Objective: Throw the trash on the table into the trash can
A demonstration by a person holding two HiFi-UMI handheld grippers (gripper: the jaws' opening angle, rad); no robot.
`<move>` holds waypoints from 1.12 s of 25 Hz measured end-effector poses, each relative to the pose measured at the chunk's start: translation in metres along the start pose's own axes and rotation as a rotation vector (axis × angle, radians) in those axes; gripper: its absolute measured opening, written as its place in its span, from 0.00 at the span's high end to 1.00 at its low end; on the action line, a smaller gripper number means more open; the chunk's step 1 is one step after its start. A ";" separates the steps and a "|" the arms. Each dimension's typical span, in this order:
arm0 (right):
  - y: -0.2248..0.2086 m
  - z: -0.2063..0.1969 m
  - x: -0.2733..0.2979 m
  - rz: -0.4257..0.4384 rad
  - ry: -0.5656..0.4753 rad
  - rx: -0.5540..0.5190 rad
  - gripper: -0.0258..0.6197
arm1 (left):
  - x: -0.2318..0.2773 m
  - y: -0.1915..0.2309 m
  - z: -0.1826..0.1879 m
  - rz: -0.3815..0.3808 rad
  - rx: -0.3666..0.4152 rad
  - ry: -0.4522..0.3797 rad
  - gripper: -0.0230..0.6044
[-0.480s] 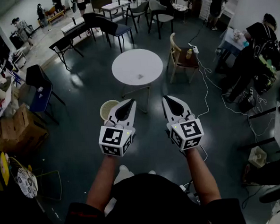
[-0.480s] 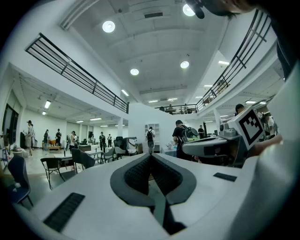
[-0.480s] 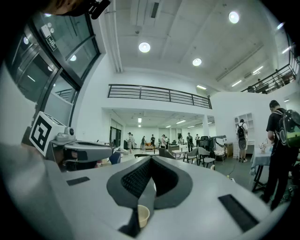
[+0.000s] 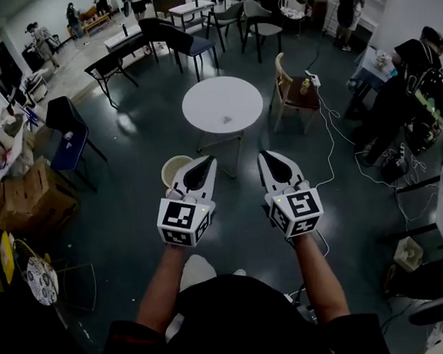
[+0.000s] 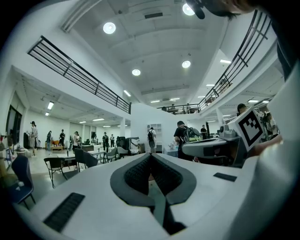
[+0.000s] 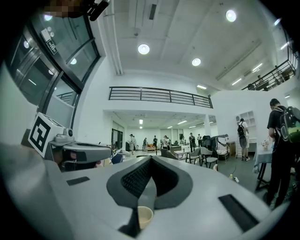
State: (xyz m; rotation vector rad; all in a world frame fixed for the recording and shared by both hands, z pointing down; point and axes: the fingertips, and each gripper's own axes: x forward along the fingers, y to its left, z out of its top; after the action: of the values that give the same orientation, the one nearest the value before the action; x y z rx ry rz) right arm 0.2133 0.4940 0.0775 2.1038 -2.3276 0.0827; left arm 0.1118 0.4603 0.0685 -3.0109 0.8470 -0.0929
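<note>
A round white table point(image 4: 202, 99) stands on the dark floor ahead of me, with one small grey scrap of trash point(image 4: 226, 120) on its near part. A cream round trash can point(image 4: 172, 168) sits on the floor left of the table's base, partly hidden by my left gripper point(image 4: 209, 160). That gripper is held level in the air short of the table, its jaws shut with nothing between them. Beside it my right gripper point(image 4: 263, 155) is level too and shut empty. In the left gripper view the left gripper point(image 5: 151, 155) has its pads together. In the right gripper view the right gripper point(image 6: 151, 158) does too.
A wooden chair point(image 4: 287, 94) stands right of the table. White cables point(image 4: 328, 140) trail over the floor. Cardboard boxes point(image 4: 28, 199) and a blue chair point(image 4: 69, 137) are at the left. A person point(image 4: 407, 86) stands at the right; black tables and chairs point(image 4: 175, 37) fill the back.
The room has shifted slightly in the head view, the table a touch to the right. Both grippers keep the same pose, shut and side by side.
</note>
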 end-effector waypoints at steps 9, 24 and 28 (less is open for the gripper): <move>0.008 -0.012 0.040 0.023 0.021 -0.001 0.93 | 0.009 0.038 -0.015 0.020 -0.015 0.014 0.94; -0.010 -0.017 0.172 -0.038 0.058 0.018 0.93 | 0.084 0.158 -0.024 -0.009 -0.061 0.009 0.94; -0.018 -0.014 0.211 -0.073 0.073 0.026 0.93 | 0.103 0.193 -0.018 -0.015 -0.072 -0.001 0.94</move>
State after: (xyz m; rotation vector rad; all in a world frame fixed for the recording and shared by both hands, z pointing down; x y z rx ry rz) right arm 0.2093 0.2834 0.1003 2.1568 -2.2193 0.1872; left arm 0.0977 0.2416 0.0866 -3.0837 0.8459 -0.0628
